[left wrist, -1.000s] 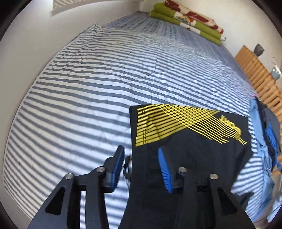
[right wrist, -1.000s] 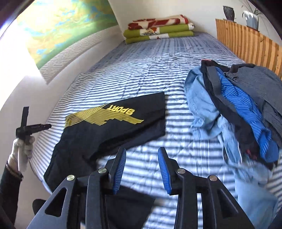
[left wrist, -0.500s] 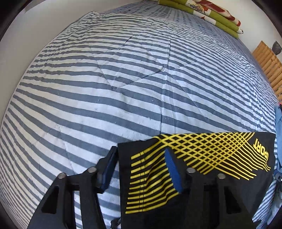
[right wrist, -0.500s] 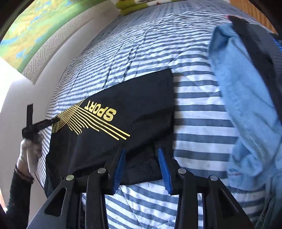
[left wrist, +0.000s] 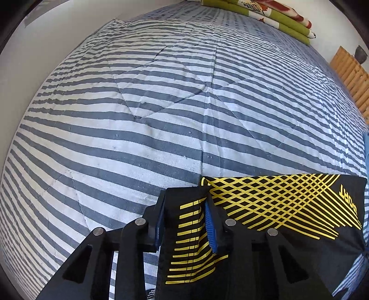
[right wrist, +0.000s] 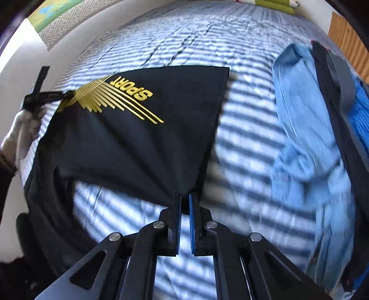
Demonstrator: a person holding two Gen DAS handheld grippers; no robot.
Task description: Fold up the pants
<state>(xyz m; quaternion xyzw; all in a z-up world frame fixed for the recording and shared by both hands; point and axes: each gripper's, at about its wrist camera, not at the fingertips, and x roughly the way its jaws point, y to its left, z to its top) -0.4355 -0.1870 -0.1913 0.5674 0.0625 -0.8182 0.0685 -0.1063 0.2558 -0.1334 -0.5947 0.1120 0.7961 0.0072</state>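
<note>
Black sport pants (left wrist: 288,207) with yellow line print lie on the striped bedspread (left wrist: 138,115). My left gripper (left wrist: 184,205) is at their near-left corner. Its jaws are closing, and the bunched, raised cloth fills the gap between the blue pads. In the right wrist view the pants (right wrist: 138,138) spread out flat. My right gripper (right wrist: 184,199) is shut on their near-right edge, and the cloth draws to a point into the pads. Far left in that view, a gloved hand (right wrist: 23,124) holds the left gripper (right wrist: 46,97) at the printed corner.
A heap of light blue, dark and bright blue clothes (right wrist: 306,138) lies right of the pants. Folded green and red blankets (left wrist: 265,13) are stacked at the bed's far end. Wooden slats (left wrist: 350,76) line the right side, a white wall the left.
Both grippers have dropped onto the pants. The left one went from wide open above the cloth to closing on the printed corner. The right one shut on the near edge.
</note>
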